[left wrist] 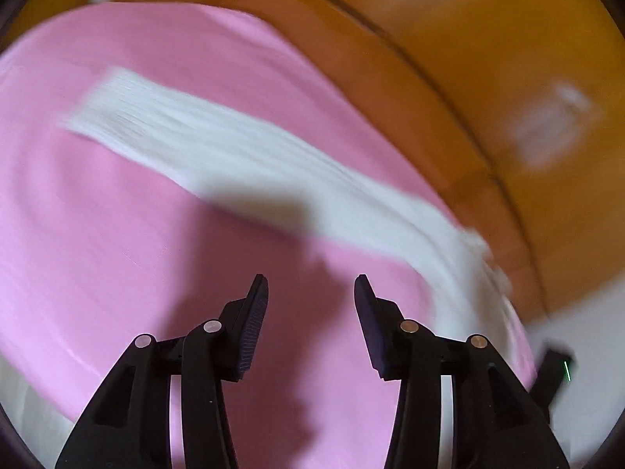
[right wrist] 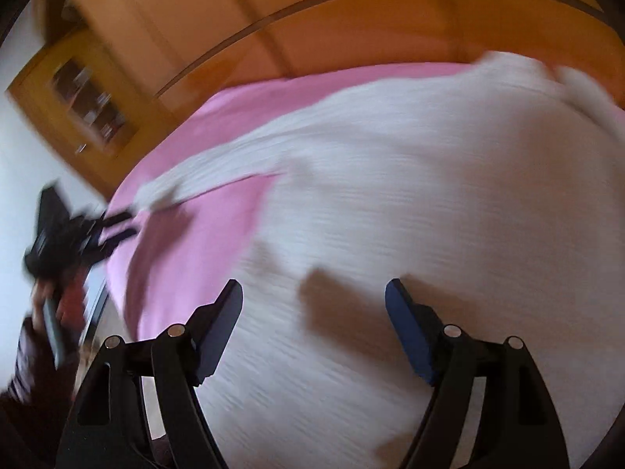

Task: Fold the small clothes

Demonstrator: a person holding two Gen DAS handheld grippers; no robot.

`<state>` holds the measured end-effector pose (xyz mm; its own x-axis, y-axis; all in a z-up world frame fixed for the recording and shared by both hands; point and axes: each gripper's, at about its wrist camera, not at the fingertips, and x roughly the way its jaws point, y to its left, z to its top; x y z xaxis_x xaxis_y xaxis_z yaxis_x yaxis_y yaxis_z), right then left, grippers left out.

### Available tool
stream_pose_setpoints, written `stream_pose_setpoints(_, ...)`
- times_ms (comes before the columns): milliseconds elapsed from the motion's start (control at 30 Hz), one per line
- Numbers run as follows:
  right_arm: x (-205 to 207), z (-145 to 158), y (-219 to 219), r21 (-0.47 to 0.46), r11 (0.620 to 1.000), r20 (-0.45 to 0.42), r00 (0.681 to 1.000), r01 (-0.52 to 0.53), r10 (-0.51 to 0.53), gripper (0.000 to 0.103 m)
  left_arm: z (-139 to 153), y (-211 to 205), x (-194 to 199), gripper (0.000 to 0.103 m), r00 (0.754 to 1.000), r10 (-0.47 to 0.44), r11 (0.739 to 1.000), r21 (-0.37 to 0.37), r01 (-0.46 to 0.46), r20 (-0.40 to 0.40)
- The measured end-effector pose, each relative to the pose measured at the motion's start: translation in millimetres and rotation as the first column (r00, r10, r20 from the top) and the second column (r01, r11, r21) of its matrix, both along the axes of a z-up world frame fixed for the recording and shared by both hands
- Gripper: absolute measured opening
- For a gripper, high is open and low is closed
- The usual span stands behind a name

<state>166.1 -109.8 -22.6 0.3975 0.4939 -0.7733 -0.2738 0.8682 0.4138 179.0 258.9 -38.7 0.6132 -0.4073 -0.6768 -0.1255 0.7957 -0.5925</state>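
Our left hand-held gripper (left wrist: 311, 285) was spread wide and pinched nothing; under it we saw only the pink bed sheet (left wrist: 97, 234). The white garment (left wrist: 250, 164) lay ahead of it and to its right, as a long strip whose long axis ran from the far left down to the near right edge of the bed, close to the wooden bed frame (left wrist: 488, 78). The fingers pointed forward and down toward the sheet, apart from the cloth.

Our right hand-held gripper (right wrist: 314, 287) was also spread, with nothing between the fingers. Here the white garment (right wrist: 410, 195) filled most of the view and lay directly below and ahead of the fingers, so we judged this hand to be the nearer one to the body of the cloth. A narrow part of it, perhaps a sleeve, though the blur made this uncertain, stretched away to the left over the pink bed sheet (right wrist: 195, 226), toward the other hand-held gripper (right wrist: 93, 230) at the bed's edge.

We judged that the folding had not really begun, and that the coming grasp depended on reaching an edge of the garment along this axis.
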Motion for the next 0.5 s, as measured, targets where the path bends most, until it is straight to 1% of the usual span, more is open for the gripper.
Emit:
stream_pose_setpoints(33, -5, 4, -19, -0.018, 0.999, 0.007, 0.999, 0.043, -0.043, 0.075, -1, -14, -7, 0.044, 0.998, -0.061, 0.998, -0.02, 0.061, 0.008)
stream_pose_setpoints(67, -11, 7, -44, -0.04, 0.994, 0.011, 0.994, 0.106, -0.105, 0.075, -4, -34, -18, 0.044, 0.99, -0.14, 0.989, -0.047, 0.141, 0.017)
stream_pose_setpoints(100, -18, 9, -64, -0.053, 0.987, 0.012, 0.989, 0.151, -0.15, 0.076, -6, -48, -25, 0.044, 0.982, -0.19, 0.98, -0.063, 0.19, 0.018)
stream_pose_setpoints(167, -37, 15, -112, -0.102, 0.959, 0.026, 0.965, 0.264, -0.263, 0.078, -15, -79, -43, 0.044, 0.958, -0.288, 0.954, -0.08, 0.288, 0.003)
stream_pose_setpoints(200, -45, 17, -130, -0.124, 0.943, 0.036, 0.952, 0.308, -0.305, 0.08, -18, -87, -48, 0.044, 0.95, -0.313, 0.946, -0.091, 0.312, -0.004)
stream_pose_setpoints(233, -59, 20, -156, -0.149, 0.92, 0.047, 0.931, 0.364, -0.361, 0.081, -20, -99, -47, 0.044, 0.938, -0.345, 0.934, -0.107, 0.342, -0.015)
stream_pose_setpoints(300, -83, 22, -193, -0.202, 0.873, 0.056, 0.895, 0.444, -0.442, 0.083, -33, -121, -57, 0.044, 0.915, -0.4, 0.911, -0.136, 0.391, -0.053)
stream_pose_setpoints(367, -108, 20, -227, -0.246, 0.831, 0.04, 0.862, 0.5, -0.506, 0.083, -44, -145, -65, 0.044, 0.892, -0.444, 0.892, -0.136, 0.431, -0.082)
stream_pose_setpoints(400, -117, 17, -237, -0.246, 0.824, 0.02, 0.852, 0.511, -0.523, 0.084, -47, -153, -69, 0.043, 0.885, -0.457, 0.887, -0.123, 0.445, -0.093)
stream_pose_setpoints(433, -130, 12, -245, -0.227, 0.828, -0.02, 0.847, 0.513, -0.53, 0.084, -48, -159, -74, 0.026, 0.88, -0.465, 0.884, -0.109, 0.455, -0.095)
stream_pose_setpoints(467, -138, 9, -248, -0.207, 0.838, -0.047, 0.85, 0.505, -0.524, 0.08, -47, -163, -74, 0.016, 0.875, -0.473, 0.881, -0.072, 0.468, -0.1)
stream_pose_setpoints(500, -144, 6, -248, -0.191, 0.85, -0.068, 0.857, 0.491, -0.511, 0.07, -45, -165, -74, 0.008, 0.875, -0.472, 0.881, -0.038, 0.471, -0.104)
